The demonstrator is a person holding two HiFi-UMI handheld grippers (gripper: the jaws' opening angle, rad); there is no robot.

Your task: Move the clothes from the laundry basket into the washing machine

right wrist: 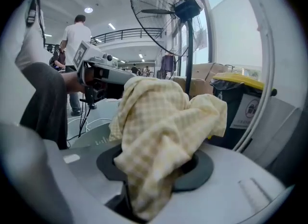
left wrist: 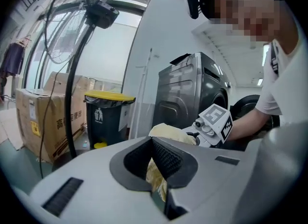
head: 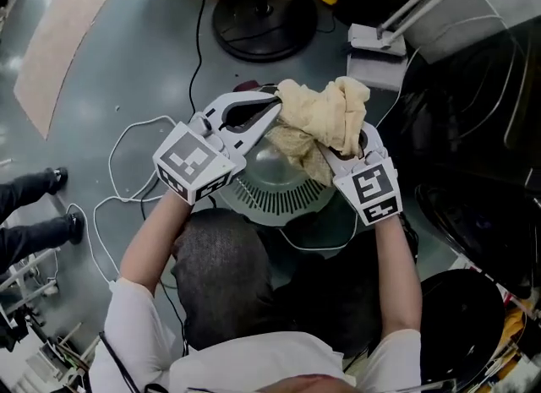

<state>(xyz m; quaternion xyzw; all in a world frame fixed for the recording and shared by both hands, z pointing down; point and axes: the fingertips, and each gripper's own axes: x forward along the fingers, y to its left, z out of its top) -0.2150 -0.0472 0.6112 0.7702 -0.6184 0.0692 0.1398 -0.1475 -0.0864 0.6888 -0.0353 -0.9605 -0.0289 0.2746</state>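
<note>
Both grippers hold one pale yellow checked cloth [head: 325, 117] above the round grey laundry basket [head: 279, 201]. My left gripper [head: 275, 108] is shut on the cloth's left edge; in the left gripper view a strip of cloth [left wrist: 156, 182] is pinched between the jaws. From the right, my right gripper [head: 342, 148] is shut on the bunched cloth [right wrist: 159, 131], which drapes over its jaws and hides them. The dark grey washing machine [left wrist: 192, 88] stands beyond the right gripper's marker cube [left wrist: 215, 122].
A floor fan's round base [head: 264, 7] stands just past the basket. A black bin with a yellow lid [left wrist: 106, 117] and a cardboard box [left wrist: 38, 122] sit by the wall. White cables [head: 118, 188] lie on the floor at left, near another person's feet [head: 42, 205].
</note>
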